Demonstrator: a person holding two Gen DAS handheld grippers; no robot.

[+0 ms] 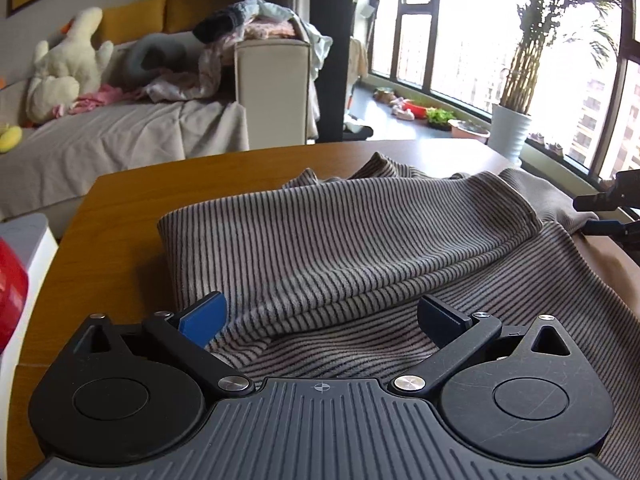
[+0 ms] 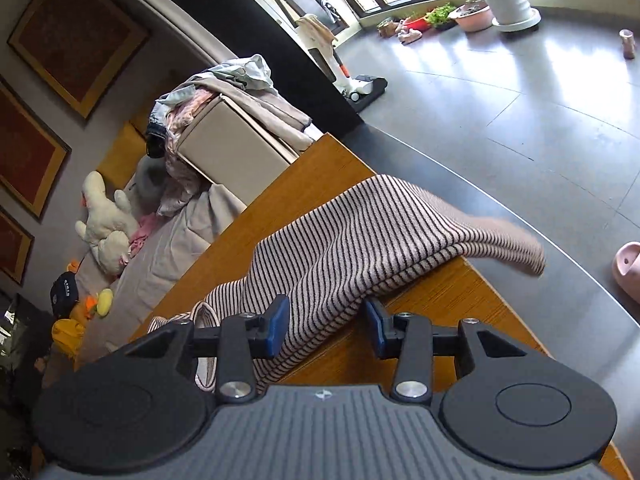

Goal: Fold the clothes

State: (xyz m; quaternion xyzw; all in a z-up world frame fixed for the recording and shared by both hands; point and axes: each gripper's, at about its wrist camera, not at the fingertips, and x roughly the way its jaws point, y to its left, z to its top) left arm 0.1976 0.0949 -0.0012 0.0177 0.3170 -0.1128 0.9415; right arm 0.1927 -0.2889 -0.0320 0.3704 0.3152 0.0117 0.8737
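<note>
On the wood table [image 1: 120, 200], w/ a sofa [image 1: 120, 128] behind it, lies the garment [image 1: 340, 240]: a knit in thin dark stripes on pale pinkish-grey, soft and ribbed-looking. It's folded over itself, upper layer forming a rounded roll across the lower one, w/ wrinkles near the front. From the right wrist view the same garment [image 2: 360, 240] drapes over the table [image 2: 320, 168] edge, one end hanging off above the dark floor [image 2: 520, 120]. Left gripper [image 1: 320, 320] sits low over the cloth, blue pads [image 1: 204, 316] spread wide, nothing between them but fabric below; released. Right gripper [image 2: 326, 326] is also parted, a hanging fold passing between its pads [image 2: 276, 326], left pad touching cloth, not clamped. Plush toy [image 1: 68, 68] on sofa, white planter [image 1: 512, 132] by window.
</note>
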